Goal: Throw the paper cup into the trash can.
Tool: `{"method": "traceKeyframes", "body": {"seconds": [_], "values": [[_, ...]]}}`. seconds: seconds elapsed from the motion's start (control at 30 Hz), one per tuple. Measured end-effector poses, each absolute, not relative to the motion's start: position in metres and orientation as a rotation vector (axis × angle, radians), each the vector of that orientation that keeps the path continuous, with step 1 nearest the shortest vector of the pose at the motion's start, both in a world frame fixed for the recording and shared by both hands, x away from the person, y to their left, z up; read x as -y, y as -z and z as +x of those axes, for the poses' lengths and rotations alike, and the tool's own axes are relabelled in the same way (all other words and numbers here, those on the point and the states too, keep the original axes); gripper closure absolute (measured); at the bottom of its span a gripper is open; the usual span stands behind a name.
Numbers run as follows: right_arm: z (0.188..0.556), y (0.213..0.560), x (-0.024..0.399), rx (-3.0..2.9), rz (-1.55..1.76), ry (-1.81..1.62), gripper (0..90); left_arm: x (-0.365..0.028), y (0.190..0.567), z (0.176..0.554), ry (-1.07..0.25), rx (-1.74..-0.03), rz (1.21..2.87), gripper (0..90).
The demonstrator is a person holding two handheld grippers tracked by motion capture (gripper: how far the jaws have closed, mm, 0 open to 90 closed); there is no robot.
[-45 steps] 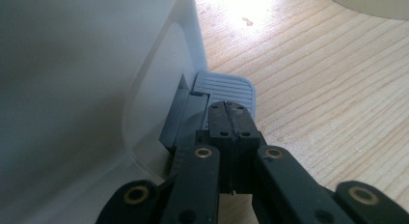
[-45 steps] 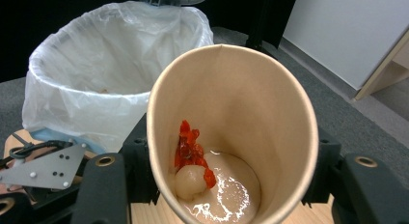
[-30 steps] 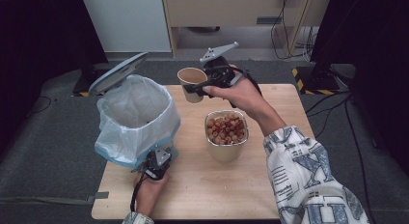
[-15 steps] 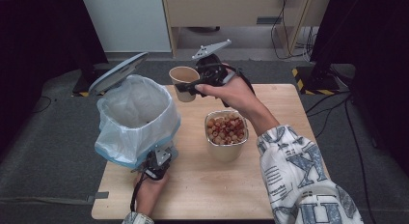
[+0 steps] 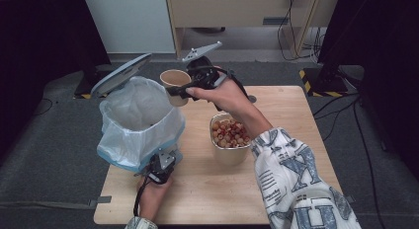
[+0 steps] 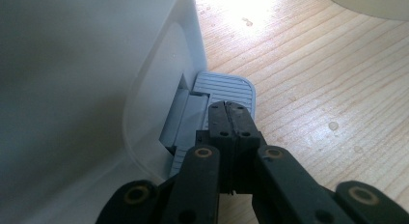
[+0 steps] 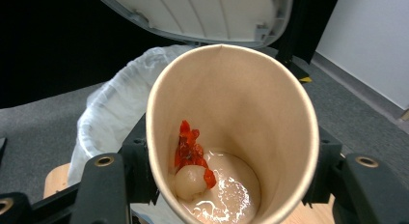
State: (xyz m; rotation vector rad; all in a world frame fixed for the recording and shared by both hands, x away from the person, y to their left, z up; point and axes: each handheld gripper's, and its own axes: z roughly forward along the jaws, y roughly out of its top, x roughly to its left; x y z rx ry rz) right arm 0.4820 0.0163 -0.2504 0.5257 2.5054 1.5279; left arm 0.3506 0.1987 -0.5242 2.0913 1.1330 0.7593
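My right gripper (image 5: 179, 92) is shut on a tan paper cup (image 5: 175, 84), held in the air beside the rim of a pedal bin (image 5: 141, 123) lined with a pale plastic bag. Inside the paper cup (image 7: 231, 137) lie a peeled pale fruit (image 7: 192, 181), red peel scraps (image 7: 189, 147) and some liquid. The bin's grey lid (image 5: 120, 73) stands raised; the lid (image 7: 202, 14) hangs above the cup. My left gripper (image 6: 230, 108) is shut, its tips pressing down on the bin's ribbed grey pedal (image 6: 226, 89). The left gripper (image 5: 162, 166) is at the bin's foot.
A beige bowl (image 5: 230, 140) of red-brown fruits stands mid-table, under the right forearm. The wooden table (image 5: 296, 120) has free room at its right and front. Droplets dot the wood (image 6: 333, 125). Beyond the table are a cabinet and floor cables.
The right gripper has carried the cup leftward, from above the table's far edge to the bin's rim. The left gripper has stayed on the pedal, lid still up.
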Motion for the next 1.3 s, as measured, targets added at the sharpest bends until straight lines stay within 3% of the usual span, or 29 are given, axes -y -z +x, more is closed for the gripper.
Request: {"method": "traceKeyframes", "body": {"seconds": [0.63, 0.73, 0.83, 1.3], "values": [[0.482, 0.267, -0.067, -2.522, 0.512, -1.518, 36.0, -0.199, 0.524, 0.351, -0.755, -1.133, 2.088, 89.0], [0.481, 0.271, -0.074, -2.511, 0.508, -1.508, 31.9, -0.199, 0.524, 0.351, -0.757, -1.132, 2.089, 89.0], [0.48, 0.275, -0.078, -2.497, 0.507, -1.512, 18.1, -0.199, 0.524, 0.351, -0.757, -1.132, 2.088, 89.0], [0.482, 0.274, -0.051, -2.469, 0.555, -1.524, 13.2, -0.199, 0.524, 0.351, -0.757, -1.13, 2.089, 89.0]]}}
